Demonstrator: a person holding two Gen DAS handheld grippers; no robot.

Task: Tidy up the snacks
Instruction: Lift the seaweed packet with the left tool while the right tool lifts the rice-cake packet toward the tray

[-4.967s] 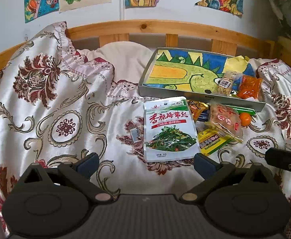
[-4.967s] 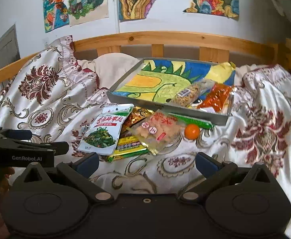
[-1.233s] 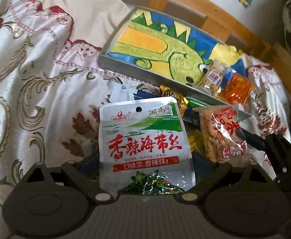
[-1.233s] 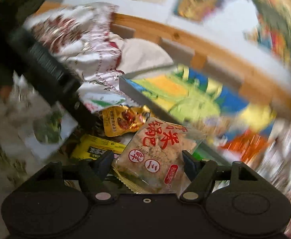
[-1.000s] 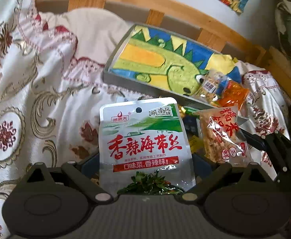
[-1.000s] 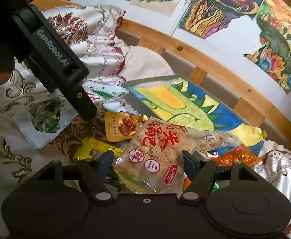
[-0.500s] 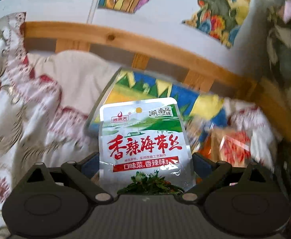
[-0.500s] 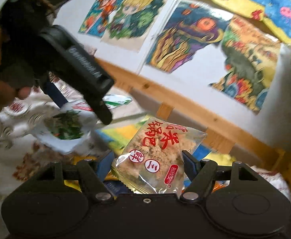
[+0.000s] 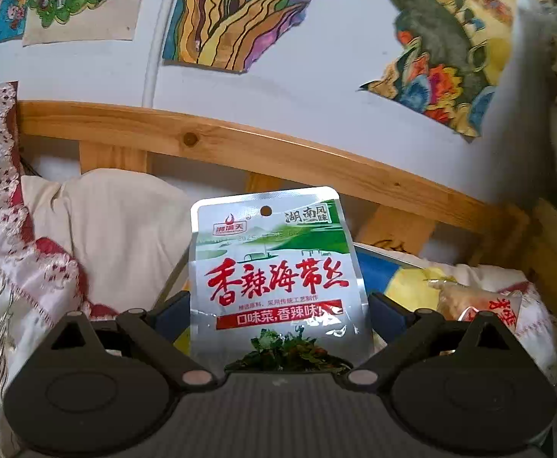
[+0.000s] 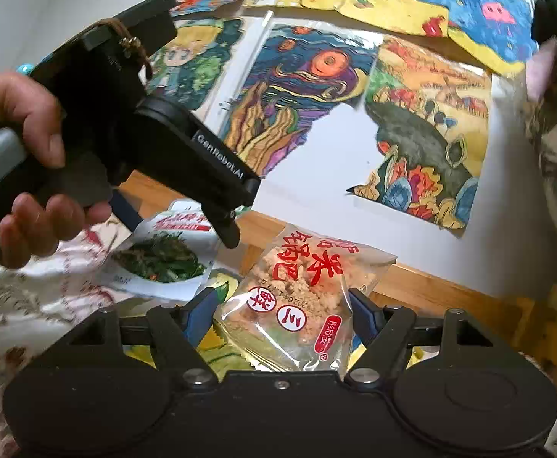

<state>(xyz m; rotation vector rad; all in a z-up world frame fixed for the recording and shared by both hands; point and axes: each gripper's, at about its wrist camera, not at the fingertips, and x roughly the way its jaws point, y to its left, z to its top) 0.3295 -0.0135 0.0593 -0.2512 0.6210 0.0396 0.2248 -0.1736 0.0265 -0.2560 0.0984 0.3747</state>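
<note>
My left gripper point(image 9: 278, 305) points at the wooden rail point(image 9: 240, 149) and the drawings point(image 9: 232, 11) on the wall behind it, its jaws clamped on the sides of a silver seaweed pack point(image 9: 276, 267) that stands upright between them. The pack reads 香辣海带丝 in big red characters, 湖南风味 at top right, and a red band below with 口味菜,香辣味. Shredded greens show through its lower part.

My right gripper point(image 10: 284, 307) sits closer to level, tilted up at the wall pictures, and is closed on a clear rice-crust pack point(image 10: 297, 297), pads against both edges. Its red print sits skewed; I make out 米 and 锅巴, round marks with 鲜 and 三, and a faint date stamp I can't read fully.

In the right view a bare hand point(image 10: 19, 145) grips the left tool's handle, thumb on top, fingers curled beneath. White lettering on the tool's side reads "GenRobot.AI". Both packs are held up off the quilt point(image 9: 15, 274).
</note>
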